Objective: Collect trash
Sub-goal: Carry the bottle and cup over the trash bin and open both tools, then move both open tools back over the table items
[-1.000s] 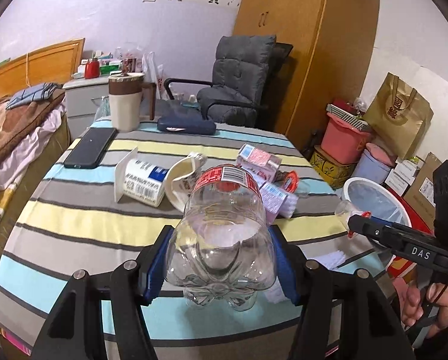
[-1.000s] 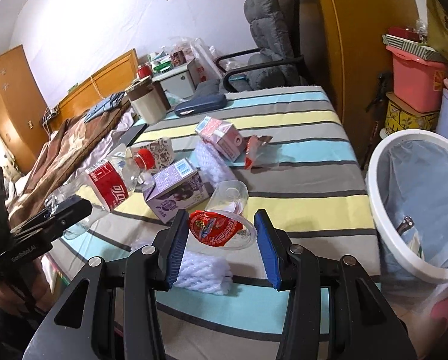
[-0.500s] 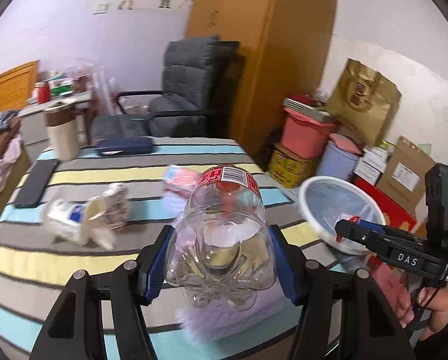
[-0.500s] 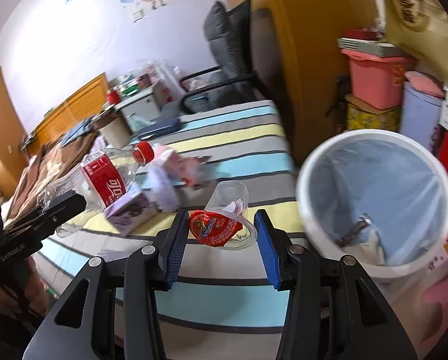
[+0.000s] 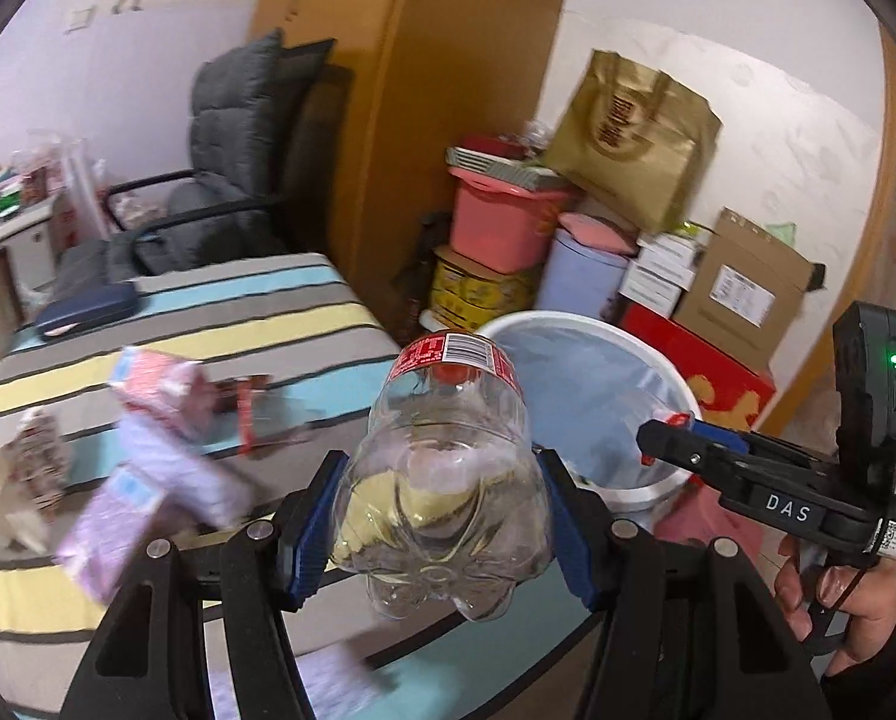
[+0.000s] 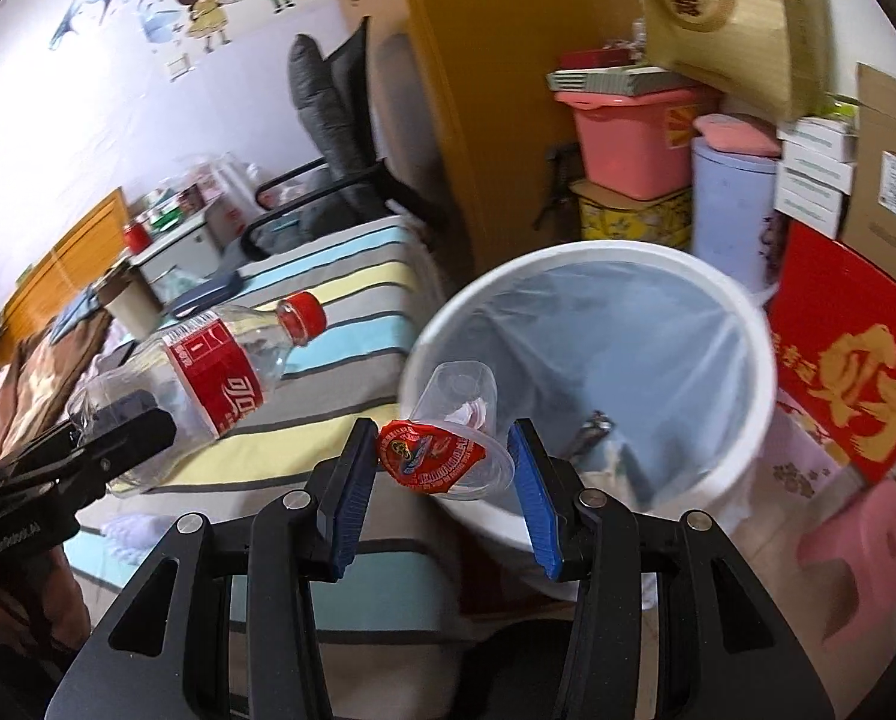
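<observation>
My left gripper (image 5: 436, 516) is shut on an empty clear plastic bottle (image 5: 445, 468) with a red label and red cap, held above the table edge and pointing toward the bin; it also shows in the right wrist view (image 6: 202, 372). My right gripper (image 6: 442, 474) is shut on a clear plastic cup with a red foil lid (image 6: 442, 450), held at the near rim of the white trash bin (image 6: 592, 264). The bin (image 5: 568, 324) has a pale blue liner with a little trash at the bottom.
Pink and purple cartons (image 5: 154, 384) and wrappers lie on the striped table (image 5: 220, 312). A pink tub (image 6: 628, 138), lilac bucket (image 6: 730, 204), red box (image 6: 838, 348), cardboard boxes and a gold bag (image 5: 634, 132) stand behind the bin. A grey chair (image 5: 232, 138) stands beyond the table.
Both grippers have swung right from over the table toward the bin, carrying the bottle and the cup. The bin now fills the middle of the right wrist view.
</observation>
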A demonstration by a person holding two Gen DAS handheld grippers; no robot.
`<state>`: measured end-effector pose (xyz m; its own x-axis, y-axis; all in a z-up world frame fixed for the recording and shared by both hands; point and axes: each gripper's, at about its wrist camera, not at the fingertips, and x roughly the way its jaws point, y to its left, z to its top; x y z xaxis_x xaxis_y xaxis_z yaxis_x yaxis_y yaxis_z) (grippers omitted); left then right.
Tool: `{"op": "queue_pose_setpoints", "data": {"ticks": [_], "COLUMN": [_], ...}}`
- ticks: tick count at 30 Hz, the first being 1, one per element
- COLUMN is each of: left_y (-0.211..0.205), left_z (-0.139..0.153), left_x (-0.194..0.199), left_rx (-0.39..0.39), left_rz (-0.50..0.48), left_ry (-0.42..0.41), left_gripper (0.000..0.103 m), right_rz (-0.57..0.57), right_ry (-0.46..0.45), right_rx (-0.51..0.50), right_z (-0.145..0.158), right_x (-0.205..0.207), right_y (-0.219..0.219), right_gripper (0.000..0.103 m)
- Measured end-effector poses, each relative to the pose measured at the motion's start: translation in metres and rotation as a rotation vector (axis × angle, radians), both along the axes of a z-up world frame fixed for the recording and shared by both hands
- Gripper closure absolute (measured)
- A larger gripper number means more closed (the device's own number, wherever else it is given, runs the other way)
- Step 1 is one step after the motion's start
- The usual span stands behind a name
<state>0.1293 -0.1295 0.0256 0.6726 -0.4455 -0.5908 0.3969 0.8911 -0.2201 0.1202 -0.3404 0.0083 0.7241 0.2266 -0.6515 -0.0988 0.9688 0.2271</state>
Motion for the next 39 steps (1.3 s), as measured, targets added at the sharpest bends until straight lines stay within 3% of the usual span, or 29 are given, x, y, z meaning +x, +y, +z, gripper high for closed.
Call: {"op": "queue_pose_setpoints", "data": {"ticks": [17,25,28,39], "left_y": [-0.067,-0.084,-0.085,-0.066], "left_z": [-0.026,-0.024,-0.019,-0.014], "left_x": [0.042,0.056,0.058,0.049], "left_rx": [0.014,0.004,-0.026,-0.036], "left_rz": [-0.132,-0.174,-0.181,-0.136], "left_ry": [0.061,0.058,0.052,0.045], "left_gripper": [0.041,0.04,0.04,0.04], "right_rz": [-0.075,-0.098,-0.108,-0.105], "right_ry": [0.056,0.081,0.074,0.044], "right_rx": [-0.036,-0.044,-0.047,-0.031], "right_z": [-0.015,-0.02,-0.02,-0.012], "right_x": [0.008,0.012,0.011,0.007], "right_y": [-0.032,-0.039,-0.042,-0.04], "right_gripper": [0.056,0.054,0.044,0.043]}}
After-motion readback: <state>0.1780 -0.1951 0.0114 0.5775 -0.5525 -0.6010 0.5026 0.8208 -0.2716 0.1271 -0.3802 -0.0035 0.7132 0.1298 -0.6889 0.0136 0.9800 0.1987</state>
